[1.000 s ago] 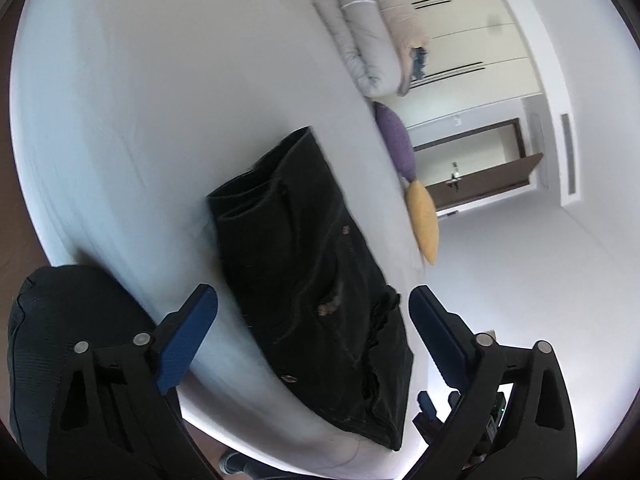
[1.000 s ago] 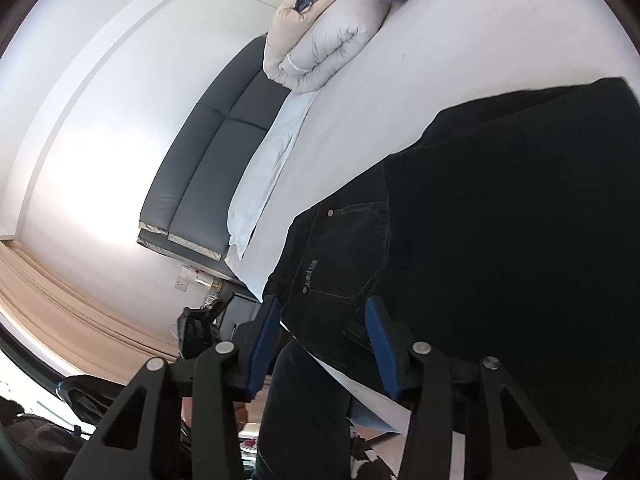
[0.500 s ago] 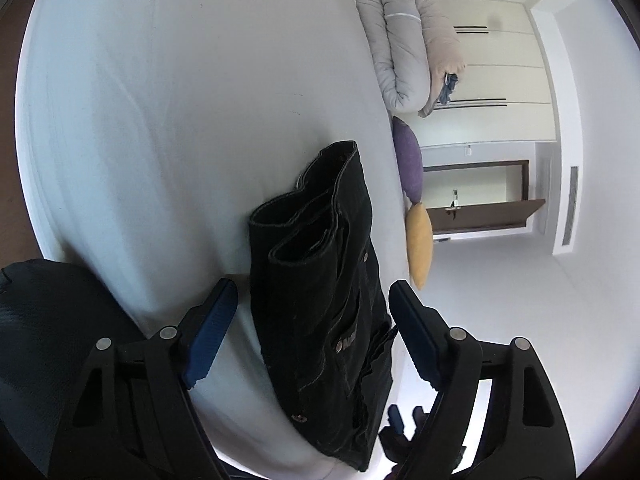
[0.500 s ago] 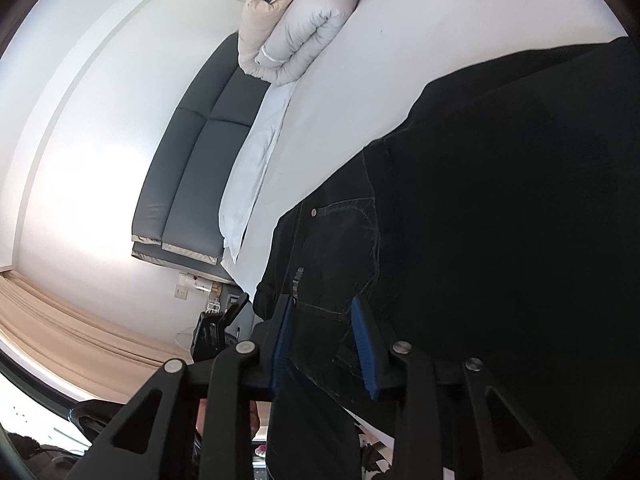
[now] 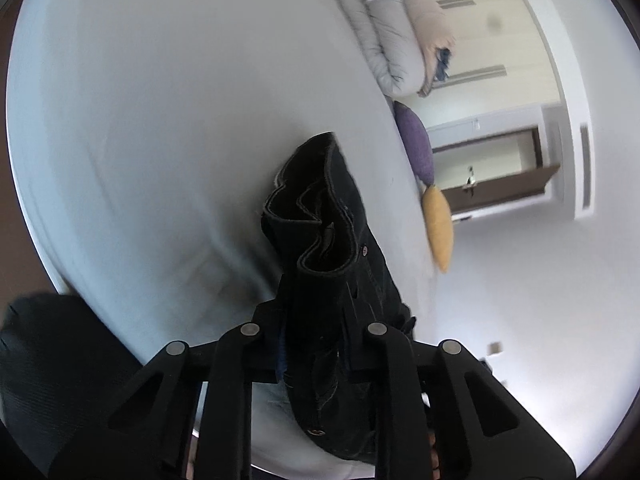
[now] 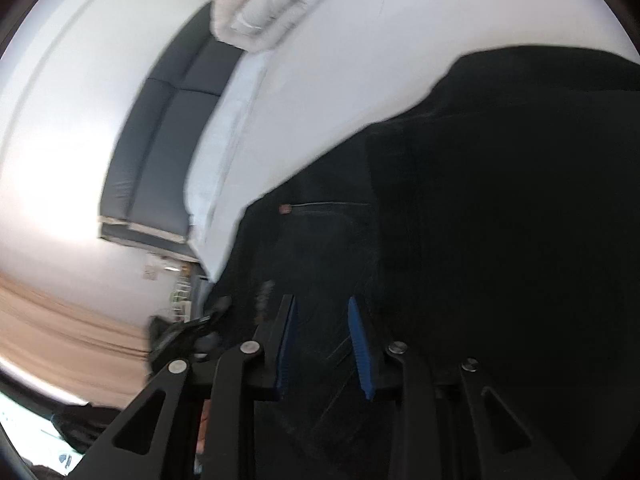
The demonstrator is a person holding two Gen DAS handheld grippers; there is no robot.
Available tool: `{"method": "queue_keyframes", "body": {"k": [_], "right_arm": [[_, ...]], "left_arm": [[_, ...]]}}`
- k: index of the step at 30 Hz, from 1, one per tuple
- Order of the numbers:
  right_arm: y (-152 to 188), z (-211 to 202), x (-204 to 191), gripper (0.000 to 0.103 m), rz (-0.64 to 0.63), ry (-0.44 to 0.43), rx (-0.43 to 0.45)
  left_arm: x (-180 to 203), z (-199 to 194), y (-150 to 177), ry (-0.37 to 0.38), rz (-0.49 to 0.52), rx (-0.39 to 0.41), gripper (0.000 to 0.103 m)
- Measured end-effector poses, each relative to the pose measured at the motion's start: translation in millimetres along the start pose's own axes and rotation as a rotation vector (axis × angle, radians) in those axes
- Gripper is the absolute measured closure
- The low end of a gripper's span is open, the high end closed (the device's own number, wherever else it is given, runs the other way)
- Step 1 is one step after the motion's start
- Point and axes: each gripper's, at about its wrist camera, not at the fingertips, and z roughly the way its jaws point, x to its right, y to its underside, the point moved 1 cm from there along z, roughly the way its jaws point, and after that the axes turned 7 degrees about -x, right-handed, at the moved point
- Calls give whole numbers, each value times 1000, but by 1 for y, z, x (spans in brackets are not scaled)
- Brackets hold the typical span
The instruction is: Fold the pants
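The black pants [image 5: 332, 264] lie bunched on the white bed [image 5: 160, 120]. The left gripper [image 5: 314, 332] has just closed and is clamped on their near end. The right gripper [image 6: 322, 344] has been closing, fabric between its blue pads [image 6: 360, 348]; whether they press it is unclear.

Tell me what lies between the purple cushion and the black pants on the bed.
Only bare white bedsheet separates the purple cushion from the black pants, as the left wrist view shows.

Two close wrist views, both over black pants [image 5: 340, 264] on bed [image 5: 160, 120].
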Motion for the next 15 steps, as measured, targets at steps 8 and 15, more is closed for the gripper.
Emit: {"method": "queue_keyframes", "body": {"k": [8, 15], "right_arm": [[3, 4, 33, 103, 52, 1, 9], [9, -11, 37, 100, 41, -34, 34]], "left_arm": [[79, 0, 14, -108, 288, 45, 87], [161, 21, 55, -169, 576, 40, 87]]}}
